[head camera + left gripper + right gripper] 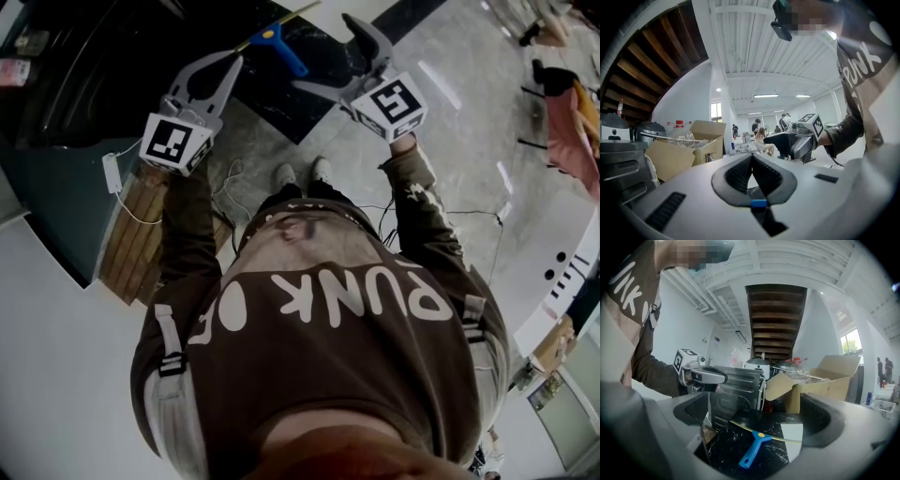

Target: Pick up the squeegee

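Note:
The squeegee [279, 44] has a blue handle and a thin yellow blade; it lies flat on a black marble top [291, 94]. In the right gripper view the squeegee [753, 449] lies below and ahead of my right gripper [754, 417], which is open and empty, well above it. In the head view my right gripper [337, 58] hovers just right of the handle. My left gripper [232, 64] is held left of the squeegee, its fingertips together with nothing between them. The left gripper view shows my left gripper [752, 158] shut, pointing across the room.
A steel appliance [738, 391] and an open cardboard box [820, 380] stand behind the marble top. A wooden crate [141, 234], a white power strip [112, 173] and cables lie on the floor by the person's feet. People stand far off [759, 133].

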The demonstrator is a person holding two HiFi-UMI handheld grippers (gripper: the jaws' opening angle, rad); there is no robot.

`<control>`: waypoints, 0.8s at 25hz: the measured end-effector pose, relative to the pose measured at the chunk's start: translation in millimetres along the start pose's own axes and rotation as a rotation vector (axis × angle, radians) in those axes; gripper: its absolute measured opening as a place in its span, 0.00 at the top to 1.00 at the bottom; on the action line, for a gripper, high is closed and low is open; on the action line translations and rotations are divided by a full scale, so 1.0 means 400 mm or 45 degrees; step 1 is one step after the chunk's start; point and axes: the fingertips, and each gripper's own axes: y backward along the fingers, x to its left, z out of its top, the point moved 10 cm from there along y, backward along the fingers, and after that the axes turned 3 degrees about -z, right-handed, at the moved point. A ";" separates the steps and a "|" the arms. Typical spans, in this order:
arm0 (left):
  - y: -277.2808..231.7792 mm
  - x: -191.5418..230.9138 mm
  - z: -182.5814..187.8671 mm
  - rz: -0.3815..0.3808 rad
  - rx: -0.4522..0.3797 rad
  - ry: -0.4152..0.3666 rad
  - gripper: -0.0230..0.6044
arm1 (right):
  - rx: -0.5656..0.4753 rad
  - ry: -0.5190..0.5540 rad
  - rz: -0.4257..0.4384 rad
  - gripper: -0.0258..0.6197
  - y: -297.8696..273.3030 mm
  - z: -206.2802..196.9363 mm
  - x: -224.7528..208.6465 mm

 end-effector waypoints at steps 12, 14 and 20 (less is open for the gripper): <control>-0.039 0.019 -0.030 0.034 0.042 0.014 0.96 | 0.085 -0.061 0.022 0.04 -0.082 -0.104 -0.042; -0.038 0.021 -0.036 0.035 0.043 0.017 0.96 | 0.112 -0.072 0.018 0.04 -0.096 -0.124 -0.042; -0.040 0.029 -0.052 0.033 0.055 0.030 0.96 | 0.192 -0.110 0.009 0.04 -0.142 -0.189 -0.047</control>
